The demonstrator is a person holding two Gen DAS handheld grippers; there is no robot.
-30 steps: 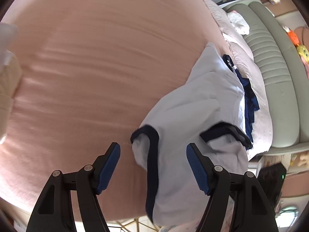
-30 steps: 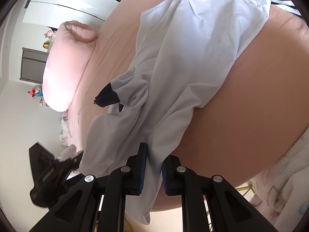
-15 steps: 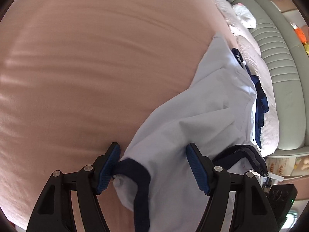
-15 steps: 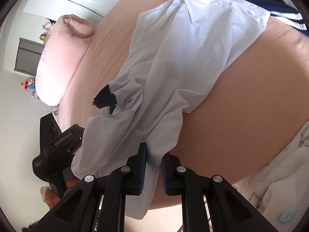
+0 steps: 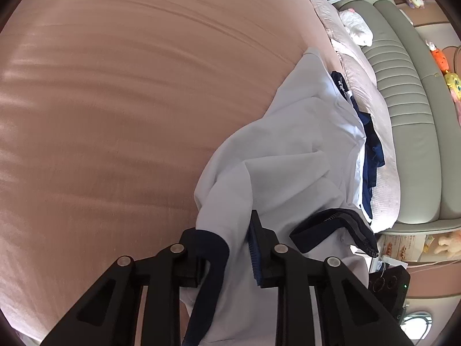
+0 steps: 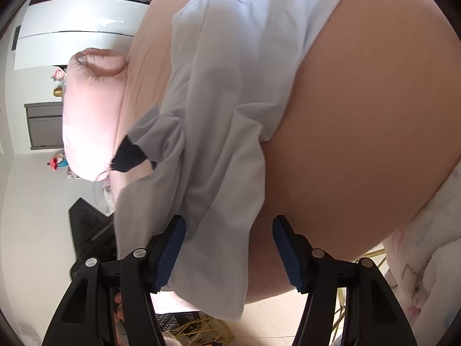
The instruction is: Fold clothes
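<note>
Left gripper (image 5: 227, 248) now closing on shirt cuff (image 5: 214, 248), right gripper (image 6: 229, 248) opening

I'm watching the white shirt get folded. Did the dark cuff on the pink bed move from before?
Yes. In the left wrist view the dark cuff now sits between the closing fingers of the left gripper; earlier it lay farther out on the pink bed.

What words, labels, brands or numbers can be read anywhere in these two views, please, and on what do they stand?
None can be read.
The printed box beside the bed shows lettering too small and blurred to read.
The white shirt and the left gripper show no legible text.
</note>
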